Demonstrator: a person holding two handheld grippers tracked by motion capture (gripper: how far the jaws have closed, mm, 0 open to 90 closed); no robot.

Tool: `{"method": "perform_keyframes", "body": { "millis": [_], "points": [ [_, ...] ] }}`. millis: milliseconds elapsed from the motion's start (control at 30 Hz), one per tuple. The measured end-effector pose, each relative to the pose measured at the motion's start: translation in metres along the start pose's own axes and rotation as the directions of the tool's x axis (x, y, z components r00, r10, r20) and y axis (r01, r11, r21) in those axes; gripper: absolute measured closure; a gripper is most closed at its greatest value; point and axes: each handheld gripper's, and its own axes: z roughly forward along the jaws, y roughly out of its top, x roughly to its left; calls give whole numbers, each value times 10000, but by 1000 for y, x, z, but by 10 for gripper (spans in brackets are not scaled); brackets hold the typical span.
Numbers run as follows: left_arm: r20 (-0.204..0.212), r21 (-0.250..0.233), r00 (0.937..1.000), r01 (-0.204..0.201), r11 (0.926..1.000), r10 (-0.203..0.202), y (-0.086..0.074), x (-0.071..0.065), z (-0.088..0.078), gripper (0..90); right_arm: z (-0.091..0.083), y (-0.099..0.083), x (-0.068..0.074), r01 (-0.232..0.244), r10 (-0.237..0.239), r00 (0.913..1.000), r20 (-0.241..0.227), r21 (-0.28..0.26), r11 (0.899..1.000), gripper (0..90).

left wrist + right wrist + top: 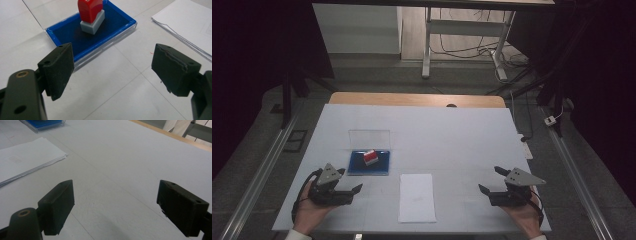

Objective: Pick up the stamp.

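A red stamp with a grey base (370, 157) (91, 15) stands on a blue ink pad (379, 164) (72, 35), whose clear lid (369, 138) lies open behind it. A stack of white paper (417, 197) (190, 22) (22, 160) lies at the middle front of the table. My left gripper (350, 182) (112, 70) hovers open just in front of the pad, jaws wide apart and empty. At the front right, my right gripper (492, 180) (115, 205) is open over bare table, nothing between its jaws.
The white table top (452, 140) has a wooden strip along its far edge. Beyond it stand a desk frame (427, 45) and loose cables on the floor. Metal rails run along both sides of the table.
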Motion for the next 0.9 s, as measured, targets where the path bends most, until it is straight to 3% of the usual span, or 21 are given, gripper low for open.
{"method": "perform_keyframes", "body": {
  "millis": [400,900],
  "points": [
    [251,141,9993,-279,9995,275,22,5,2,198,0,0,1,39,-39,10000,52,44,10000,146],
    [149,405,9982,-594,9974,589,46,17,14,211,4,1,6,163,-163,9999,44,183,9997,151]
  ]
}}
